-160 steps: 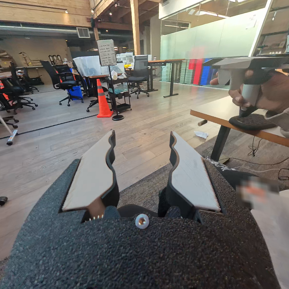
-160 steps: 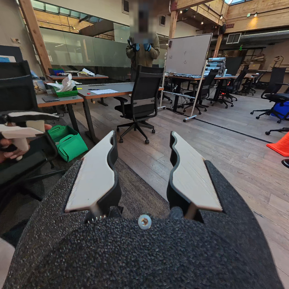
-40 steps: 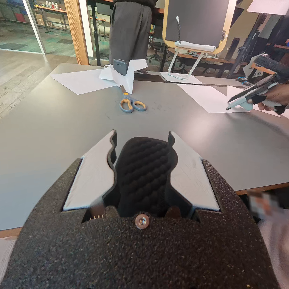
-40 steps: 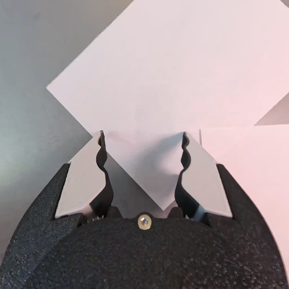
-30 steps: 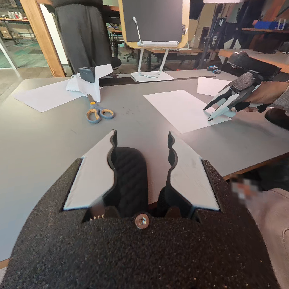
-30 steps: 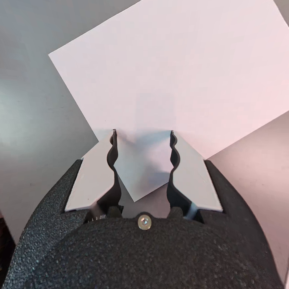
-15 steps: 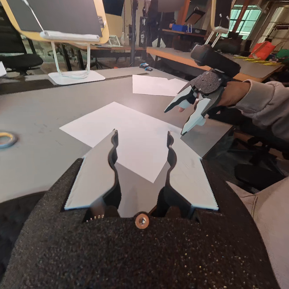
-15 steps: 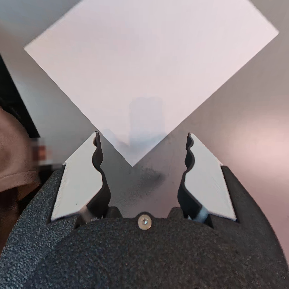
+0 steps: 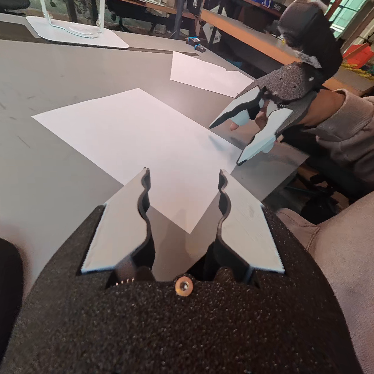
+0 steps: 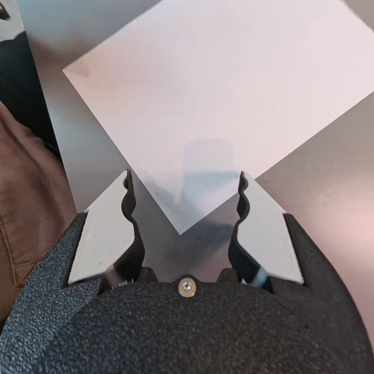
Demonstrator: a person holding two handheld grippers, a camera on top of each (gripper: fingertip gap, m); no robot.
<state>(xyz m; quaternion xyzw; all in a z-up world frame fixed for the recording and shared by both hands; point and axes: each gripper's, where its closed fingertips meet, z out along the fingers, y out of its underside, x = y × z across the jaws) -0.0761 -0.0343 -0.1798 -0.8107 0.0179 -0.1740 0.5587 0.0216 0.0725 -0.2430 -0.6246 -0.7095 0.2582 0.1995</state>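
Note:
A white sheet of paper (image 9: 141,129) lies flat on the grey table (image 9: 50,77). My left gripper (image 9: 184,172) is open and empty, and hovers over the sheet's near corner. My right gripper (image 9: 224,144) shows in the left wrist view at the right, open and empty, tips just above the sheet's right corner. In the right wrist view the same sheet (image 10: 222,91) fills the frame, and my right gripper (image 10: 185,173) straddles one corner of it with its jaws wide apart.
A second white sheet (image 9: 204,74) lies farther back on the table. A white stand base (image 9: 77,34) sits at the far edge. The table's edge (image 9: 283,182) runs close at the right, by the person's sleeve (image 9: 344,129). Another table (image 9: 242,34) stands behind.
My left gripper has swung right and come down close over the sheet's corner. My right gripper has shifted along the sheet to straddle a corner, with its jaws opened wider.

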